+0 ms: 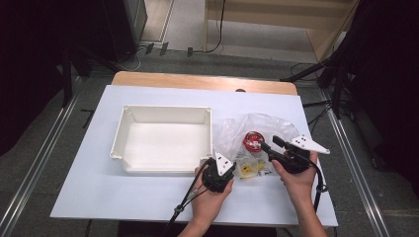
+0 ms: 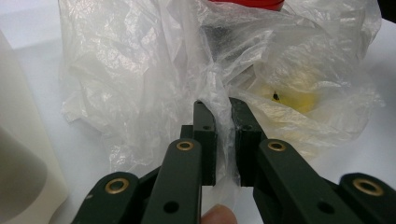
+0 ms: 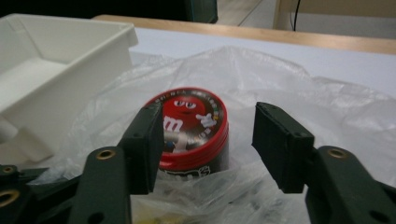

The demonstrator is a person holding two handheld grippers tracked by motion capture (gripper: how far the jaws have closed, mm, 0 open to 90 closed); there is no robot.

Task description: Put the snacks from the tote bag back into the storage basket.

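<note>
- High view: left gripper (image 1: 223,165) sits at near edge of clear plastic bag (image 1: 257,129) on white counter (image 1: 99,187); right gripper (image 1: 269,148) just beside it, to its right.
- Left gripper view: jaws nearly together, pinching a fold of bag film (image 2: 223,135) between them; bag bulk lies just ahead, yellow item (image 2: 289,95) inside, ahead-right.
- Right gripper view: jaws wide apart, nothing clamped; red-lidded candy tub (image 3: 194,130) stands upright just ahead between jaw tips, left jaw overlapping its edge, contact unclear.
- Tub sits in bag opening.
- White tray (image 1: 163,138) lies to left of left gripper, just beside bag.
</note>
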